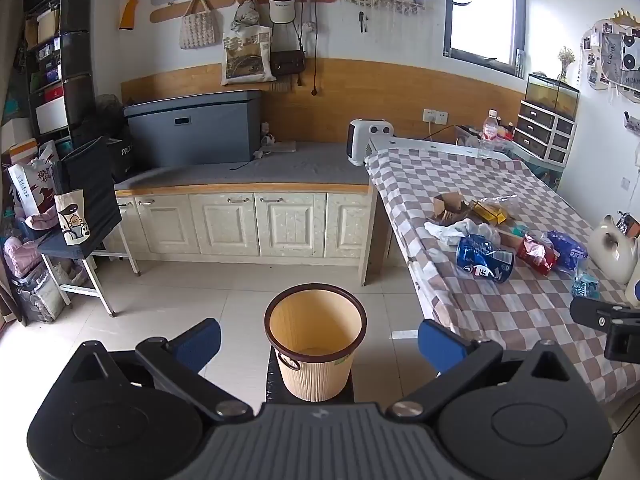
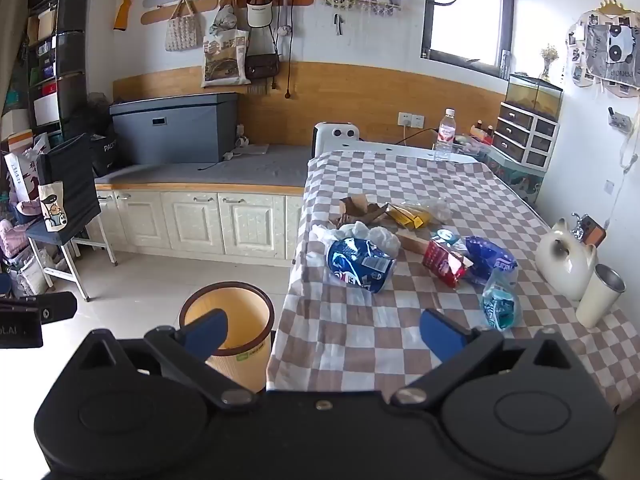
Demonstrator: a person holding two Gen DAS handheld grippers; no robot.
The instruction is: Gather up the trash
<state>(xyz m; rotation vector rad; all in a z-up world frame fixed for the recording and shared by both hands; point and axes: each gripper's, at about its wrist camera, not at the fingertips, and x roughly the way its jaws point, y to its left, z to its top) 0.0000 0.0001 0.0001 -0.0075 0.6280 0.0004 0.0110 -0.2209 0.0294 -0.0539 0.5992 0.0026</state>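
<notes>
Left wrist view: the left gripper (image 1: 319, 342) sits low in the frame, its two blue-padded fingers (image 1: 200, 342) spread wide apart with nothing between them. Just beyond, centred in the gap, a tan bin (image 1: 316, 354) with a dark brown rim stands upright on the pale tiled floor (image 1: 192, 288). To the right is a table (image 1: 500, 316) covered in a brown and white checked cloth. A heap of trash lies on it: a crumpled blue can (image 1: 485, 258) nearest the table's left edge, white tissue (image 1: 456, 229) just behind it, torn cardboard (image 1: 450, 206) and a yellow wrapper (image 1: 490, 211) farther back, a red packet (image 1: 536, 255) and a blue packet (image 1: 567, 249) to the right. Part of the right gripper (image 1: 608, 324) pokes in at the right edge.

Right wrist view: the right gripper (image 2: 323, 340) hovers over the near end of the table (image 2: 360, 344), fingers spread wide, holding nothing. The blue can (image 2: 360, 265) lies on its side ahead, with the tissue (image 2: 376, 236) touching it behind. The red packet (image 2: 444, 263) and blue packet (image 2: 490, 258) lie to the right, and a small teal wrapper (image 2: 498, 306) sits nearer, just beyond the right finger. A white cat-shaped jug (image 2: 564, 260) and a white cup (image 2: 600, 300) stand at the right edge. The bin (image 2: 232, 344) stands on the floor, left of the table.
</notes>
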